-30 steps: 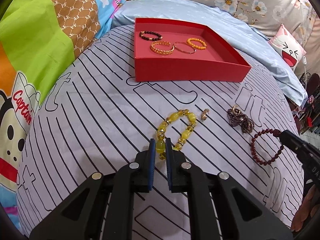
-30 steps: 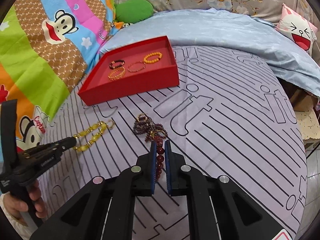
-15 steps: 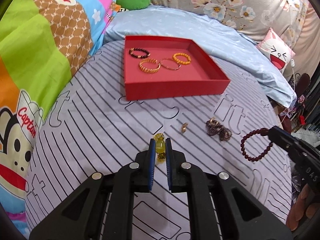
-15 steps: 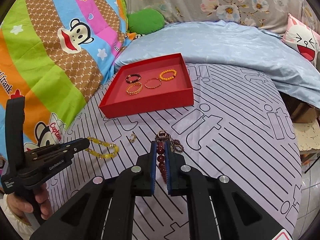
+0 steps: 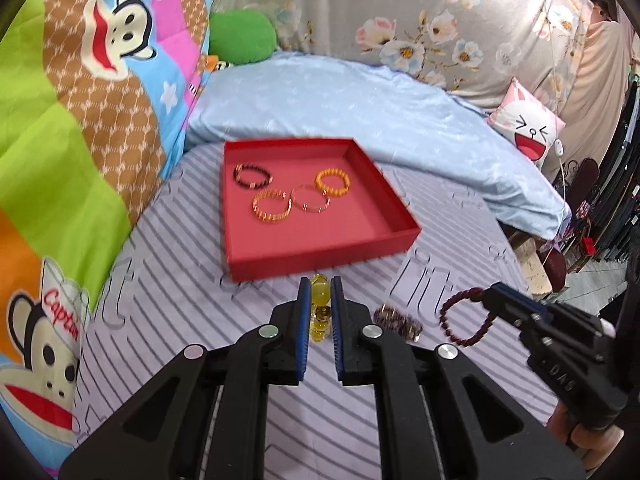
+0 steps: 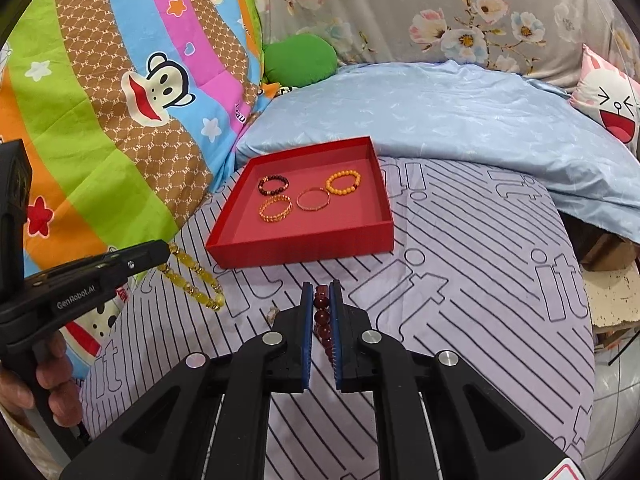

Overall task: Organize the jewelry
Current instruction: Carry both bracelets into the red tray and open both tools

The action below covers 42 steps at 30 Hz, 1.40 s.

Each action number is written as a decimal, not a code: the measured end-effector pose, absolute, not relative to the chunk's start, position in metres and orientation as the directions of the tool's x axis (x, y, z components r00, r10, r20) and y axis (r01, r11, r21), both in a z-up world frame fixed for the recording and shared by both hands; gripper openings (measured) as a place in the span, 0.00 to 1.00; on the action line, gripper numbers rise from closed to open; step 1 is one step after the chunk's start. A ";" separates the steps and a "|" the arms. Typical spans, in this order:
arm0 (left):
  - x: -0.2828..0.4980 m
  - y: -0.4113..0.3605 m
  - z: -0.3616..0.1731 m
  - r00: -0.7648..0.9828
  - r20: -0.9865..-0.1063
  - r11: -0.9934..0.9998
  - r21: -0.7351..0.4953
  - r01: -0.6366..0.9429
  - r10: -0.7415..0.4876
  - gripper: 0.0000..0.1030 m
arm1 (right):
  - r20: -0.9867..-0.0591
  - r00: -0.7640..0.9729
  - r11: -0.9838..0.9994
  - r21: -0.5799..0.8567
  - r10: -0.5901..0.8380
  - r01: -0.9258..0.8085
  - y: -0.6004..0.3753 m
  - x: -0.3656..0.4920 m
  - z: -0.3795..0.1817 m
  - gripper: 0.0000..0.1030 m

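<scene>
Left wrist: yellow bracelet (image 5: 320, 295) pinched in left gripper (image 5: 320, 300) (before red tray (image 5: 320, 258)).

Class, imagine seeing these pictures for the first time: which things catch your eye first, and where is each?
The red tray in the middle of the striped bedspread, four bracelets inside. In front, the left hand-held gripper dangles a yellow bead bracelet, and the right hand-held gripper a dark red bead bracelet.

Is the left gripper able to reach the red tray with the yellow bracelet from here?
Probably yes. The left gripper is shut on the yellow bracelet, lifted, and nothing stands between it and the near wall of the red tray. The tray's near half is bare.
</scene>
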<state>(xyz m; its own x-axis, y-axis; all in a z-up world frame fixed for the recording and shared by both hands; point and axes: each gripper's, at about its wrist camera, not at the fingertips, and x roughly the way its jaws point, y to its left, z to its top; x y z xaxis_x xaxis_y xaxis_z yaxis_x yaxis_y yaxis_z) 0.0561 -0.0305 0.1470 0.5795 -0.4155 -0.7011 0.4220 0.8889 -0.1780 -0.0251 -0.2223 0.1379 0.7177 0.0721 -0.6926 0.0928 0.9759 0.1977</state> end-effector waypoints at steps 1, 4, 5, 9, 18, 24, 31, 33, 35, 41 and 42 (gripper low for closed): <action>0.059 -0.032 0.150 0.584 -0.697 0.888 -0.175 0.425 -0.417 0.09 | -0.690 0.721 0.977 0.193 0.071 0.089 -0.222 -0.020 0.140 0.08; 0.072 -0.040 0.159 0.597 -0.678 0.883 -0.176 0.434 -0.429 0.09 | -0.679 0.731 0.981 0.183 0.073 0.072 -0.222 -0.003 0.146 0.08; 0.076 -0.043 0.160 0.600 -0.672 0.881 -0.180 0.438 -0.435 0.09 | -0.676 0.734 0.981 0.180 0.072 0.069 -0.222 0.001 0.147 0.08; 0.097 -0.055 0.169 0.602 -0.653 0.870 -0.195 0.452 -0.459 0.09 | -0.661 0.746 0.981 0.184 0.081 0.056 -0.222 0.029 0.154 0.08; 0.146 -0.079 0.165 0.573 -0.624 0.834 -0.264 0.485 -0.531 0.09 | -0.670 0.731 0.970 0.237 0.129 0.047 -0.228 0.101 0.144 0.08; 0.178 -0.086 0.131 0.521 -0.652 0.824 -0.320 0.468 -0.550 0.09 | -0.698 0.689 0.949 0.312 0.195 0.047 -0.233 0.137 0.112 0.08; 0.197 -0.081 0.081 0.498 -0.726 0.863 -0.271 0.426 -0.474 0.09 | -0.763 0.621 0.954 0.289 0.181 0.076 -0.233 0.154 0.067 0.08; 0.199 -0.076 0.070 0.498 -0.742 0.874 -0.251 0.416 -0.450 0.09 | -0.772 0.613 0.958 0.275 0.168 0.085 -0.235 0.155 0.061 0.08; 0.201 -0.073 0.061 0.501 -0.756 0.887 -0.225 0.404 -0.421 0.09 | -0.779 0.609 0.962 0.258 0.150 0.092 -0.236 0.156 0.056 0.08; 0.202 -0.066 0.048 0.527 -0.778 0.916 -0.152 0.372 -0.343 0.09 | -0.790 0.606 0.974 0.197 0.092 0.109 -0.240 0.160 0.050 0.08; 0.202 -0.066 0.046 0.533 -0.782 0.922 -0.130 0.365 -0.322 0.09 | -0.791 0.605 0.974 0.199 0.092 0.111 -0.241 0.161 0.050 0.08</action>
